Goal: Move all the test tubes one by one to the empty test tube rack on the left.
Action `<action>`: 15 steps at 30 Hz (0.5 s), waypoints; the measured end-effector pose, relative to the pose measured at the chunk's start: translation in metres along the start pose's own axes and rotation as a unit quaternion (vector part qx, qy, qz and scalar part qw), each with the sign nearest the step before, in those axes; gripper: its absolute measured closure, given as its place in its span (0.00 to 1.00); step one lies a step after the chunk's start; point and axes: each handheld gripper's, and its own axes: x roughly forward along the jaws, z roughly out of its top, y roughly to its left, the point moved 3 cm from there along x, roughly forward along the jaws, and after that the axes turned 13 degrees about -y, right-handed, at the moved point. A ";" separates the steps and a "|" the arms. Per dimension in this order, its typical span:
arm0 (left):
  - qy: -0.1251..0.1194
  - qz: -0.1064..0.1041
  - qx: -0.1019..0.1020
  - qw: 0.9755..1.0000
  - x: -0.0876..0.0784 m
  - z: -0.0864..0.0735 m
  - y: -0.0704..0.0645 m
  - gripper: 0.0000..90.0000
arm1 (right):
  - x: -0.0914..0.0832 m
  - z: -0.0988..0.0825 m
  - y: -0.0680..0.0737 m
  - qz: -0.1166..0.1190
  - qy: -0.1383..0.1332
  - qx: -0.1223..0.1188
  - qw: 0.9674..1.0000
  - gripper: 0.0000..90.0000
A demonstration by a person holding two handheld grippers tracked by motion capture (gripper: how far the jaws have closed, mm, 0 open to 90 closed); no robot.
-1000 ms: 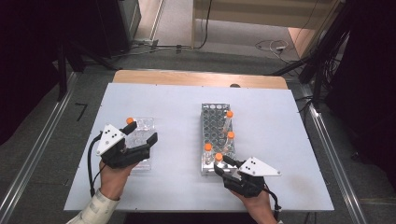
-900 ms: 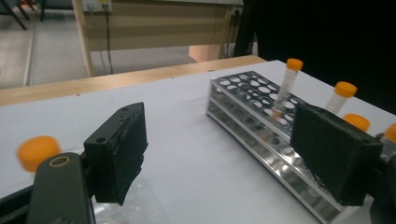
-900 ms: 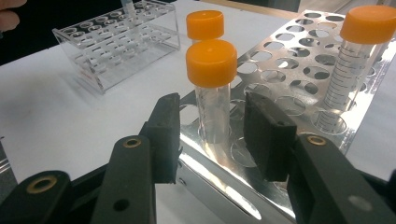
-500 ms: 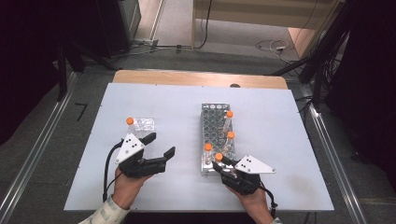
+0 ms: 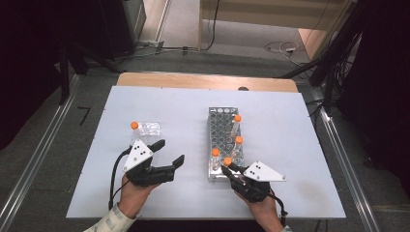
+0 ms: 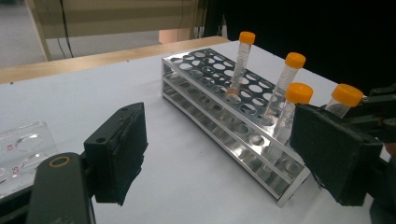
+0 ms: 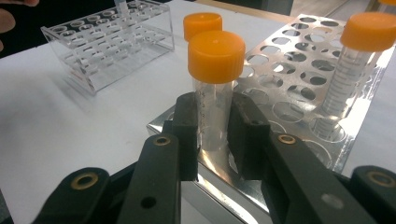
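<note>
My right gripper (image 7: 214, 126) has just been closing and now clamps a tube (image 7: 214, 100) between its pads, gripping the clear body just under the orange cap. That tube stands upright at the near corner of the metal rack (image 7: 299, 70), right at my fingertips; in the high view the right gripper (image 5: 231, 170) sits at the rack's (image 5: 220, 126) near end. A second capped tube (image 7: 201, 24) is just behind the gripped one, a third (image 7: 357, 60) off to the right of my fingers. Beyond the left pad stands a clear rack (image 7: 109, 44), well apart. My left gripper (image 5: 169, 153) is wide open with nothing between its pads, hovering over the table (image 5: 290, 145) between the two racks, pointing toward the metal rack (image 6: 224, 107).
</note>
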 end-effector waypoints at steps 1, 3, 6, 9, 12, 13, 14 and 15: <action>0.000 0.001 0.000 1.000 0.000 0.000 0.000 0.21 | 0.000 0.000 0.000 0.000 0.000 0.000 1.000 0.80; 0.001 -0.001 0.001 1.000 0.000 0.000 -0.001 0.21 | -0.003 0.005 0.001 -0.004 -0.011 -0.002 1.000 0.80; 0.001 -0.003 0.001 1.000 0.000 0.000 -0.002 0.21 | -0.006 0.009 0.001 -0.005 -0.020 -0.004 1.000 0.80; 0.002 -0.004 0.001 1.000 0.000 0.000 -0.002 0.21 | -0.011 0.016 0.002 -0.004 -0.038 0.000 0.999 0.80; 0.001 -0.004 0.001 1.000 0.000 0.000 -0.002 0.21 | -0.018 0.026 0.003 -0.005 -0.059 -0.004 0.998 0.81; 0.001 -0.004 0.002 1.000 0.000 0.000 -0.002 0.21 | -0.021 0.028 0.003 -0.004 -0.065 -0.003 0.998 0.81; 0.000 -0.003 0.002 1.000 0.000 0.000 -0.002 0.21 | -0.023 0.031 0.003 -0.004 -0.070 0.001 0.998 0.81; -0.002 -0.003 0.000 1.000 0.000 0.000 -0.003 0.21 | -0.028 0.035 0.003 -0.002 -0.081 0.001 0.997 0.81</action>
